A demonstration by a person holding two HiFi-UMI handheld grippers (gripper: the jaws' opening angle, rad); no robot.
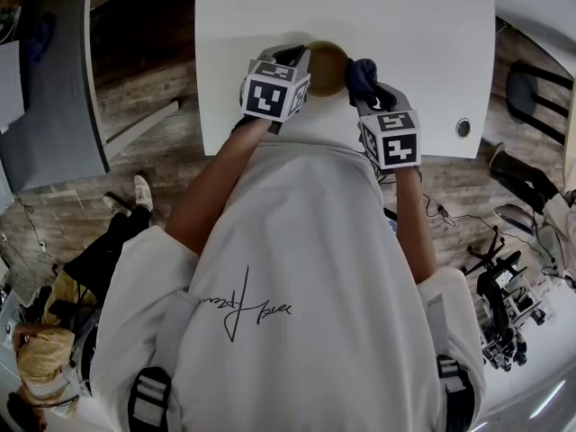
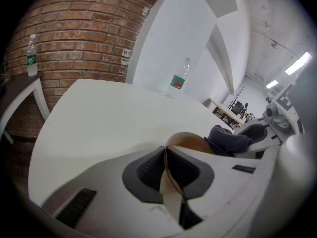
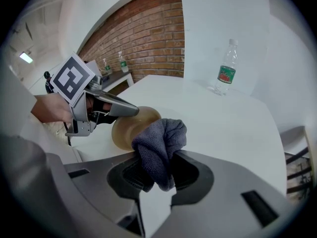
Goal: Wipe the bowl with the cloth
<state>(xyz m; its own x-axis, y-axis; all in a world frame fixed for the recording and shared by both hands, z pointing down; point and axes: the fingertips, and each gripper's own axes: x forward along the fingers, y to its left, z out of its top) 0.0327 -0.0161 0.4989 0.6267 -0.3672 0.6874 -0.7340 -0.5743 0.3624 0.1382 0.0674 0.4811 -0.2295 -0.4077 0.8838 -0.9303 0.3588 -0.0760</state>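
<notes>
Pinching the rim of a tan round bowl [image 1: 326, 68], left gripper [image 2: 171, 167]; right gripper [image 3: 157, 180] clamps a bunched grey-blue cloth [image 3: 161, 148] against it, near edge of white surface [image 1: 360, 7].

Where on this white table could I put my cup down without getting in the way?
The table is bare from the bowl back to the bottle, and out to its left edge and right toward the small round hole. It is crowded only at the near edge, where left tongs, right tongs, bowl and cloth meet.
</notes>
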